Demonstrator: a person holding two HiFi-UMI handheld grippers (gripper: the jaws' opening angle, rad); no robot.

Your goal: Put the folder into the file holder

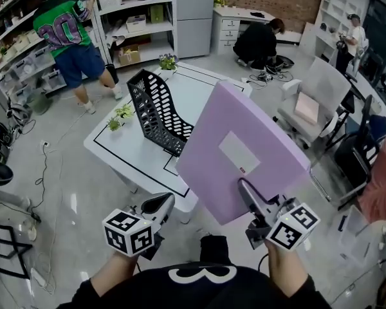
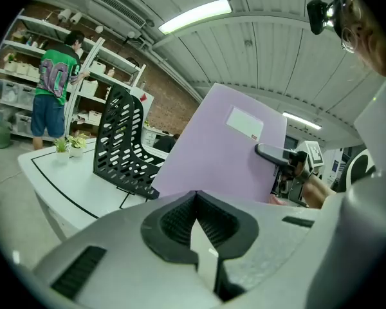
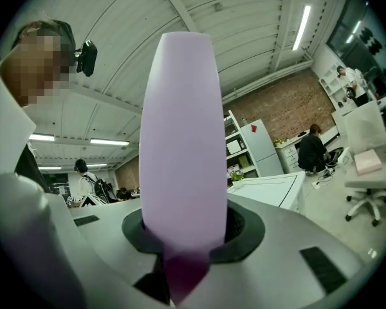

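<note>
A lilac folder [image 1: 244, 147] with a white label is held up in the air, tilted, over the near right corner of the white table [image 1: 128, 150]. My right gripper [image 1: 244, 187] is shut on its lower edge; in the right gripper view the folder [image 3: 183, 140] rises edge-on from between the jaws [image 3: 183, 250]. The black mesh file holder [image 1: 156, 111] stands upright on the table, left of the folder and beyond it. My left gripper [image 1: 159, 205] hangs low at the table's near edge, shut with nothing in it. The left gripper view shows the holder [image 2: 122, 140] and folder [image 2: 219, 147] side by side.
Small potted plants [image 1: 119, 118] sit at the table's left edge, another [image 1: 168, 62] at its far corner. A grey office chair [image 1: 312, 102] stands right of the table. A person in a green jersey [image 1: 71, 37] is at the shelves; another person [image 1: 257, 44] crouches by a desk.
</note>
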